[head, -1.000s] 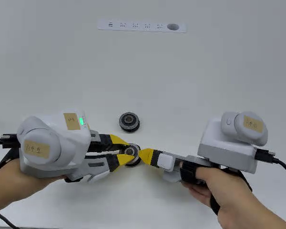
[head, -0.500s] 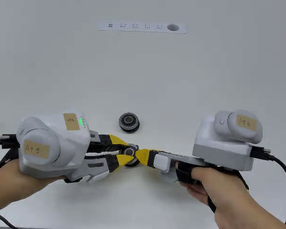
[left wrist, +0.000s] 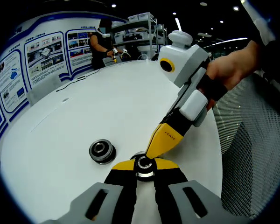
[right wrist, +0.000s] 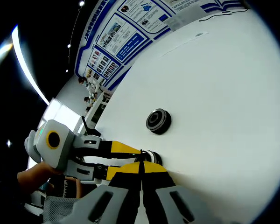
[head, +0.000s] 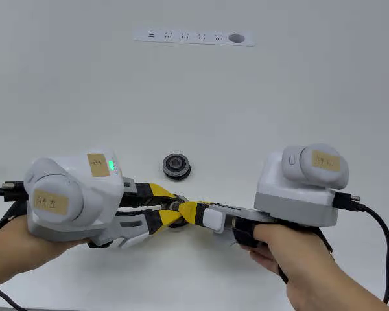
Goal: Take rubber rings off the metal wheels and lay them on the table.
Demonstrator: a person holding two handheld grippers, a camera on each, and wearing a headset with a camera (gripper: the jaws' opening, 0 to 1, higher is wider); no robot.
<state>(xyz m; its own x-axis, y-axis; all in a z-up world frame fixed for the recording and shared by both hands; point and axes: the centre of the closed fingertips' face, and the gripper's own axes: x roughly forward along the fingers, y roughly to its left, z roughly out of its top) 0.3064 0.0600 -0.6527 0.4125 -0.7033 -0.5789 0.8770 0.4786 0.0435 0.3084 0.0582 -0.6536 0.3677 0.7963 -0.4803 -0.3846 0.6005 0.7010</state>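
A small metal wheel [left wrist: 144,168] with a black rubber ring is held just above the white table [head: 259,116], with my left gripper [head: 170,207] shut on it from both sides. My right gripper [head: 187,212] comes in from the right with its yellow jaws pressed together. Its tips touch the wheel's near edge [right wrist: 152,157]; I cannot tell whether they pinch the ring. A second wheel [head: 176,165], black ring still on, lies flat on the table a little beyond the grippers [right wrist: 158,121].
A white power strip [head: 193,36] lies at the far side of the table. A black cable [head: 382,240] trails from the right gripper. In the left gripper view, a person [left wrist: 104,39] stands far behind the table by shelves.
My right gripper has slid left, and its shut tips now reach the wheel held in the left gripper. The left gripper and the wheel on the table have stayed put.
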